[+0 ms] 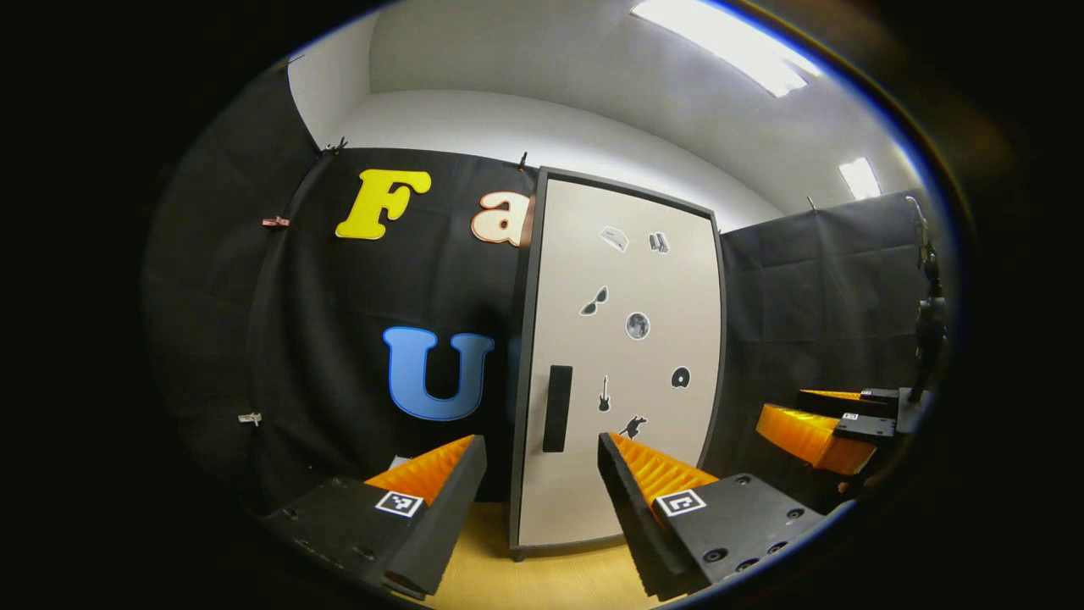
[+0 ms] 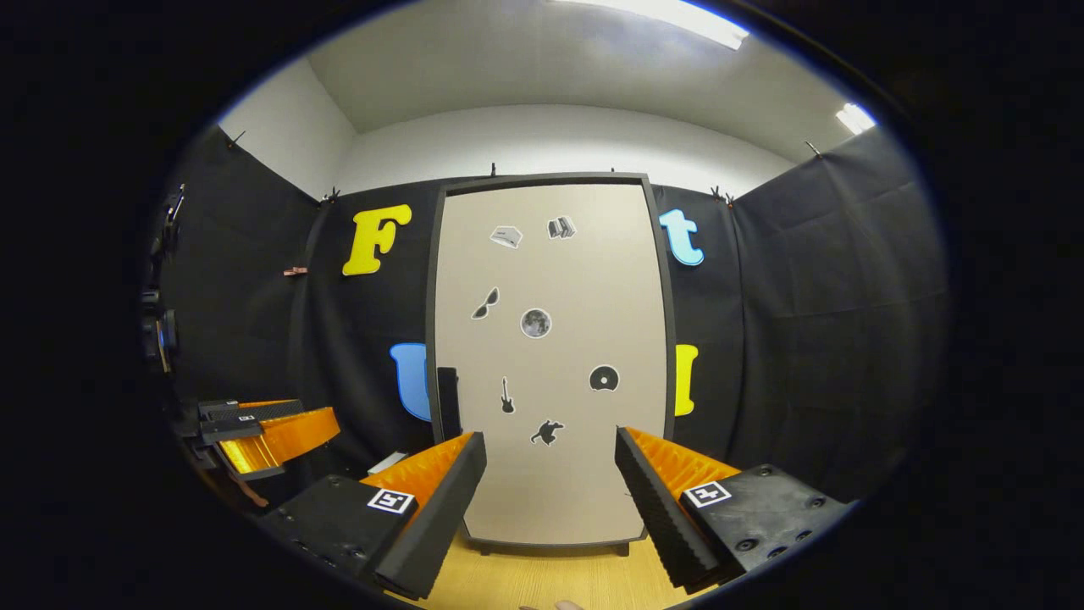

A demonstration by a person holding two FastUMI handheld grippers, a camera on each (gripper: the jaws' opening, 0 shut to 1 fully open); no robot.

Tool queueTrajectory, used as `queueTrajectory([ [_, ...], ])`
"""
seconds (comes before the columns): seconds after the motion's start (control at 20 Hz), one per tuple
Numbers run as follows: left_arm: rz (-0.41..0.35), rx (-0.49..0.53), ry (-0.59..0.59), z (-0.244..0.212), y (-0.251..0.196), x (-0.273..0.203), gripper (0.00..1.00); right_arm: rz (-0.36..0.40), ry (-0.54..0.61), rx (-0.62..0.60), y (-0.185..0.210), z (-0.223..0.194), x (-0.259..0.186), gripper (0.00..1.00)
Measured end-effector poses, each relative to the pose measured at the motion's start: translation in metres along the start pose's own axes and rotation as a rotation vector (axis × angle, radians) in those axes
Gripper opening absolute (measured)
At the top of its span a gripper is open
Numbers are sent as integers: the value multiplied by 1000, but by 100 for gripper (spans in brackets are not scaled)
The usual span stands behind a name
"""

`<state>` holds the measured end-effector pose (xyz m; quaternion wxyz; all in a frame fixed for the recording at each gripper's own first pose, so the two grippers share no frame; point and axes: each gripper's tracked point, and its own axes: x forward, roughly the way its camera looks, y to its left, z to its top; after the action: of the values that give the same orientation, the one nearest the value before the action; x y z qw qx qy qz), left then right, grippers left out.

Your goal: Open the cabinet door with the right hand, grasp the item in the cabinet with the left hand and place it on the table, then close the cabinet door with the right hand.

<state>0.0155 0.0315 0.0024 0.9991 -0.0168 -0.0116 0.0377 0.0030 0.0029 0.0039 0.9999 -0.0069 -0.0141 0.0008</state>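
The cabinet [image 2: 549, 364] stood upright on the wooden table [image 2: 542, 580], at 12 o'clock from the right gripper [image 2: 550, 491] and apart from it. Its single door [image 2: 576, 474] was shut, so whatever lay inside was hidden. One dark handle [image 2: 448, 400] ran upright along the door's 9 o'clock edge, above that gripper's near finger. Seven small stickers [image 2: 535, 323] were counted on the door face. The right gripper's jaws stood wide apart, clamping nothing.

In the left gripper view the cabinet [image 1: 622, 356] sat at 12 to 1 o'clock, with the handle [image 1: 557, 408] between the fingers of the left gripper [image 1: 542, 487] but well beyond them. Those jaws were likewise spread, holding nothing. The right gripper [image 1: 817, 432] showed at 3 o'clock there; the left gripper [image 2: 271, 436] showed at 9 o'clock in the right gripper view. Two grippers, one cabinet.
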Motion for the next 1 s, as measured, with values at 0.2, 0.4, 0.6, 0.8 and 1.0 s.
queueTrajectory([
  [0.2, -16, -10, 1, 1, 2, -3, 84, 7, -2, -6, 7, 1, 0, 99],
  [0.4, -22, -7, -4, 2, 9, -6, 84, 23, -17, 29, 22, 1, 11, 99],
  [0.6, 5, 9, -14, 6, 28, -12, 84, 63, -52, 57, 50, 4, 31, 99],
  [0.8, 26, 12, -29, 9, 50, -21, 84, 111, -74, 59, 88, -1, 60, 99],
  [1.0, 54, 13, -36, 10, 76, -25, 84, 131, -42, 26, 122, -26, 101, 99],
])
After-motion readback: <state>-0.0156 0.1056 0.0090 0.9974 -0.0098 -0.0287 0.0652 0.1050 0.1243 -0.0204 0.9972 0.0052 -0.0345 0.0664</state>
